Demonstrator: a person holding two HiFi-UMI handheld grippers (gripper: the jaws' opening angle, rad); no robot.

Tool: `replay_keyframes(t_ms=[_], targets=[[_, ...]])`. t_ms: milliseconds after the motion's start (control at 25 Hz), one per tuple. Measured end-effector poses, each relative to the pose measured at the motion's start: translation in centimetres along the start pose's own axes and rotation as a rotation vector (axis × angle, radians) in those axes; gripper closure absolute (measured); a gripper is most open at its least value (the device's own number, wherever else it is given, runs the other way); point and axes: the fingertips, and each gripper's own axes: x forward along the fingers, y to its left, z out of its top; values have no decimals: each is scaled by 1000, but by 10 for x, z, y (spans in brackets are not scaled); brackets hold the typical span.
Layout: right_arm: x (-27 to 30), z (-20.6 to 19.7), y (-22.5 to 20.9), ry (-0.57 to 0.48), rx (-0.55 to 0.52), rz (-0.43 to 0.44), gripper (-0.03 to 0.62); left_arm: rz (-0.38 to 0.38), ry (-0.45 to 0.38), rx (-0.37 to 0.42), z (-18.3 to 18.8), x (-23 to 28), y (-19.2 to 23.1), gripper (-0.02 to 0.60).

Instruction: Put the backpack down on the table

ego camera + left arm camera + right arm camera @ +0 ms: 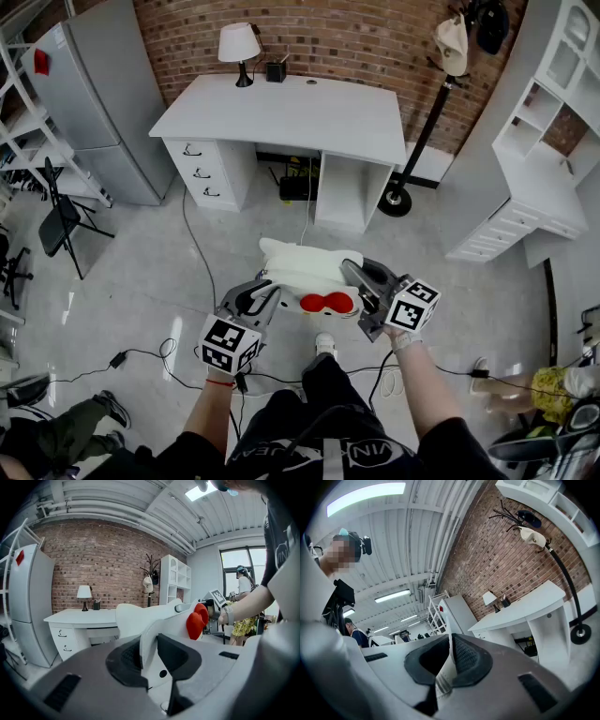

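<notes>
- Your left hand-held gripper (267, 298) is clamped on a white edge of the backpack (302, 270). In the left gripper view that white material sits pinched between the two dark pads (124, 660).
- Your right hand-held gripper (354, 281) is closed on a thin white strap (445, 674) with ribbed webbing, at the backpack's right side. The strap is squeezed between its pads.
- The backpack hangs in the air between the two hand-held grippers, above the floor (141, 281). Its red bow (328, 303) sits on the side nearest you.
- The white surface (309, 117) stands ahead of you against the brick wall, well apart from the backpack. A lamp (239, 47) stands near its back left corner.
</notes>
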Motion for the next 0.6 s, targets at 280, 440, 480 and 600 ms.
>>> replay_keyframes(t_ms=[280,440,480,600], targets=[[20,27,-56,-16,-8,5,580,8,-39,-3,20,57,27,503],[31,47,-91,5,7,23,580,19,-26,-25,34,91,39,503],[33,51,-98,9,7,29,580,22,-24,-28,37,98,41,503],[42,65,-119,23,6,49,579,35,-16,-37,47,119,49,503]])
